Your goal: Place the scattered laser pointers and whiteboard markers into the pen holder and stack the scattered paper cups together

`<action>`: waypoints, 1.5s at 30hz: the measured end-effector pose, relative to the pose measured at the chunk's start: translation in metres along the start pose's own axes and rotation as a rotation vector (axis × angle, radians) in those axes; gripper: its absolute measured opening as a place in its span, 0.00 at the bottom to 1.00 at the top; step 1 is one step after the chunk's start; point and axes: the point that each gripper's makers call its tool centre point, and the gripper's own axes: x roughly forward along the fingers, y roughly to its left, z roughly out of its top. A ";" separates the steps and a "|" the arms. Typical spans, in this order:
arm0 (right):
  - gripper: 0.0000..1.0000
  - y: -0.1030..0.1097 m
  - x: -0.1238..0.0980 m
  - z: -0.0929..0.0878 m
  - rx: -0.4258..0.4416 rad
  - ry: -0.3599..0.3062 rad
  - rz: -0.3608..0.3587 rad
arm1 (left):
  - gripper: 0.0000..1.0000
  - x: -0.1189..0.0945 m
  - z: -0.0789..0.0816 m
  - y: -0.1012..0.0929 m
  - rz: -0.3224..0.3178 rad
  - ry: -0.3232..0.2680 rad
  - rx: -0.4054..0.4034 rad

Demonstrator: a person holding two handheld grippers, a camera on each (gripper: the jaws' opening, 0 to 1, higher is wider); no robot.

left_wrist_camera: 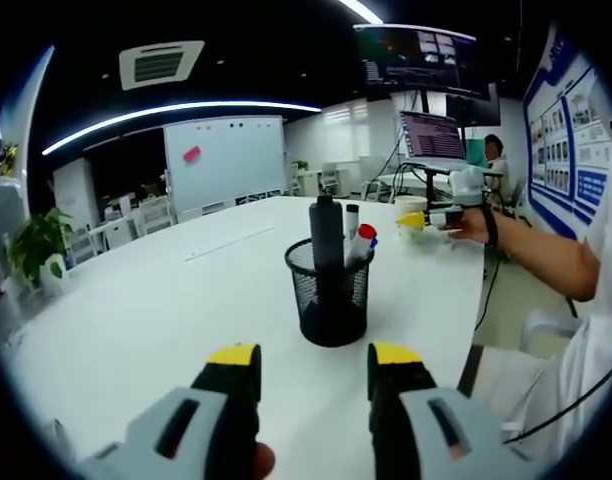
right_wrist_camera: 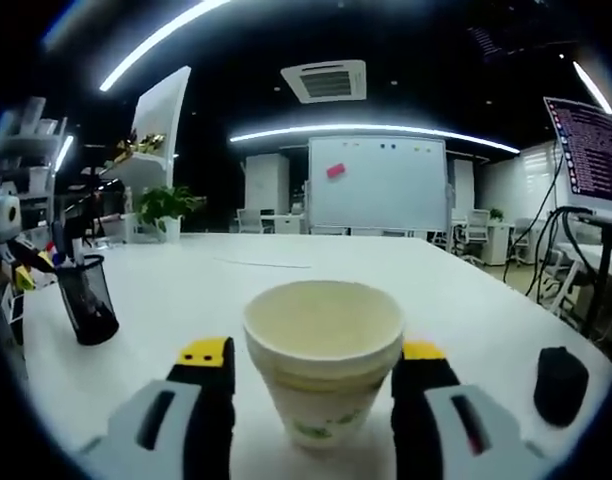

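Left tool [left_wrist_camera: 313, 365]: jaws apart, empty, hovering over the white table [left_wrist_camera: 136, 310] just short of the pen holder.
Pen holder [left_wrist_camera: 329, 295]: black mesh, upright mid-table; already holds the markers and pointers [left_wrist_camera: 346, 235], so that part looks done.
Right tool [right_wrist_camera: 317, 370]: jaws apart either side of the paper cups [right_wrist_camera: 324, 355], contact not discernible; grip unconfirmed.
Paper cups: upright, nested as a stack, far right of the holder; stacking appears finished or nearly so.
Small black object [right_wrist_camera: 561, 382]: right of cups, unidentified.
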 end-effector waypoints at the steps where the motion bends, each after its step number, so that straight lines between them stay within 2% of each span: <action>1: 0.58 0.001 0.000 -0.001 -0.009 0.002 0.001 | 0.43 0.000 0.000 0.000 0.000 0.000 0.001; 11: 0.60 -0.003 0.002 -0.002 -0.016 0.000 -0.007 | 0.42 0.000 -0.001 0.000 0.000 0.001 0.008; 18: 0.60 -0.005 0.001 -0.001 -0.018 0.003 -0.025 | 0.40 -0.002 0.002 0.005 0.021 -0.020 0.001; 20: 0.59 -0.003 0.002 -0.002 -0.015 0.005 -0.022 | 0.40 -0.002 0.002 0.005 0.021 -0.017 0.002; 23: 0.49 -0.004 0.001 -0.004 -0.031 0.013 -0.028 | 0.36 -0.001 0.000 0.006 0.028 -0.010 0.016; 26: 0.50 -0.004 0.001 -0.002 -0.007 0.001 -0.029 | 0.36 -0.002 0.000 0.005 0.026 -0.011 0.010; 45: 0.50 0.001 0.000 -0.003 -0.023 0.006 -0.026 | 0.36 -0.002 -0.003 0.005 0.024 -0.006 0.015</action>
